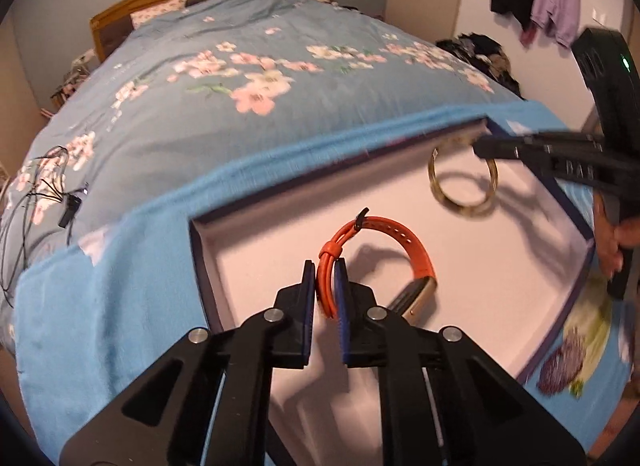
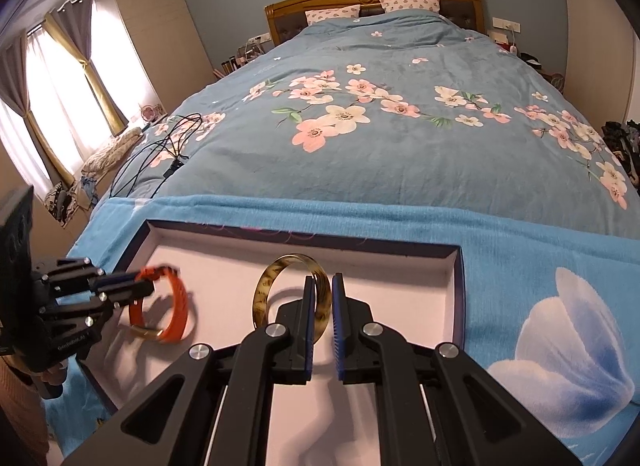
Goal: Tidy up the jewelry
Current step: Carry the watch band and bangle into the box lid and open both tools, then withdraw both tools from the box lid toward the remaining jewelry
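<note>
Orange watch strap (image 1: 384,231), seemingly tortoiseshell-amber bangle (image 2: 276,286), floral blue bedspread (image 2: 400,145).

In the left wrist view the right tool (image 1: 480,145) covers the far rim of the amber bangle (image 1: 460,201), and motion blur smears the tray's edge (image 1: 280,185). The orange watch's face (image 1: 416,298) sits half hidden behind the left tool (image 1: 325,266). Both tools' handles run off the bottom edge.

Each claw (image 1: 324,280) is matte black plastic with angular linkage arms, round silver screw heads at the pivots and blue pads (image 2: 338,318) lining the fingers. The left claw (image 2: 146,286) carries small white lettering on its side; the right claw's (image 1: 480,145) body shows a green light.
</note>
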`<action>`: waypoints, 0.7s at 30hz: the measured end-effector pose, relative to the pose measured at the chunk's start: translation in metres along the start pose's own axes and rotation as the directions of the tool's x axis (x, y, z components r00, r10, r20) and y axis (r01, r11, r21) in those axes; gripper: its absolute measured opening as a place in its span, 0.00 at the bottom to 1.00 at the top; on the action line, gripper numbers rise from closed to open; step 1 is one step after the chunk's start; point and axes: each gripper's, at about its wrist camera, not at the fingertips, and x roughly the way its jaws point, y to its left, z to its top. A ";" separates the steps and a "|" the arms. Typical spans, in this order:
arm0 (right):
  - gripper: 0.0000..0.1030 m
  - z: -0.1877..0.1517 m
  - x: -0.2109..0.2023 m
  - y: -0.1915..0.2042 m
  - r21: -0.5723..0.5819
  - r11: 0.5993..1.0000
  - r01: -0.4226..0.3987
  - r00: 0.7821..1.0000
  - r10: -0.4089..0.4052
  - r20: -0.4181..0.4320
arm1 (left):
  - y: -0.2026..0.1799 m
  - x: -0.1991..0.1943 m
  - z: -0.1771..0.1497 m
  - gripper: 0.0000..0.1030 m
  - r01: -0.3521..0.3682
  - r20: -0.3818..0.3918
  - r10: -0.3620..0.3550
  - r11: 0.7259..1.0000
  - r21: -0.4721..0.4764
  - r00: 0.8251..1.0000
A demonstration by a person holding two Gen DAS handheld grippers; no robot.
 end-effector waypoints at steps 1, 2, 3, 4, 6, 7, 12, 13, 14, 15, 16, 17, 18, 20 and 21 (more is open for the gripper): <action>0.06 0.001 0.000 0.000 0.000 1.000 0.004 1.000 -0.004 -0.001 | 0.000 0.001 0.005 0.10 0.003 0.004 -0.003 1.000 -0.006 1.000; 0.07 0.002 0.002 0.000 0.003 1.000 0.009 1.000 -0.009 -0.003 | -0.001 0.001 0.009 0.11 0.006 0.004 -0.006 1.000 -0.006 1.000; 0.07 0.004 0.003 0.000 0.006 1.000 0.017 1.000 -0.017 -0.005 | -0.002 0.004 0.014 0.11 0.003 0.001 -0.003 1.000 -0.004 1.000; 0.07 0.005 0.004 0.000 0.007 1.000 0.026 1.000 -0.026 -0.008 | -0.003 0.008 0.018 0.11 -0.002 -0.006 0.002 1.000 0.000 1.000; 0.06 0.007 0.007 -0.001 0.014 0.999 0.038 0.999 -0.037 -0.014 | -0.002 0.016 0.024 0.10 -0.009 -0.021 0.009 1.000 -0.004 1.000; 0.07 0.008 0.009 -0.001 0.012 0.999 0.046 0.999 -0.046 -0.017 | -0.002 0.020 0.027 0.10 -0.012 -0.029 0.012 1.000 -0.006 1.000; 0.25 0.009 0.001 -0.004 0.025 0.997 0.068 0.998 -0.068 0.015 | 0.010 0.033 0.038 0.22 -0.037 -0.044 0.035 0.998 -0.049 0.998; 0.28 0.007 -0.002 -0.005 0.022 0.997 0.070 0.997 -0.071 0.024 | 0.011 0.032 0.038 0.25 -0.045 -0.038 0.043 0.998 -0.054 0.998; 0.28 0.006 -0.005 -0.006 0.019 0.997 0.074 0.997 -0.075 0.030 | 0.011 0.029 0.036 0.28 -0.050 -0.026 0.049 0.998 -0.050 0.998; 0.31 0.004 -0.012 -0.007 0.011 0.996 0.085 0.995 -0.085 0.042 | 0.012 0.025 0.033 0.32 -0.050 -0.014 0.049 0.998 -0.045 0.999; 0.36 0.001 -0.018 -0.010 0.004 0.995 0.098 0.994 -0.098 0.054 | 0.011 0.020 0.029 0.34 -0.049 -0.001 0.049 0.998 -0.038 0.999; 0.37 -0.003 -0.025 -0.014 0.002 0.994 0.112 0.992 -0.112 0.066 | 0.011 0.015 0.025 0.37 -0.046 0.011 0.046 0.998 -0.030 0.999; 0.38 -0.005 -0.030 -0.017 0.002 0.992 0.125 0.990 -0.125 0.072 | 0.010 0.007 0.017 0.39 -0.032 0.030 0.033 0.999 -0.019 0.999; 0.41 -0.013 -0.039 -0.030 0.019 0.989 0.147 0.986 -0.148 0.072 | 0.008 -0.004 0.003 0.40 -0.007 0.047 0.007 1.000 -0.004 0.999; 0.41 -0.017 -0.041 -0.036 0.035 0.988 0.148 0.987 -0.150 0.063 | 0.009 -0.009 -0.004 0.41 0.006 0.053 -0.006 1.000 0.000 0.999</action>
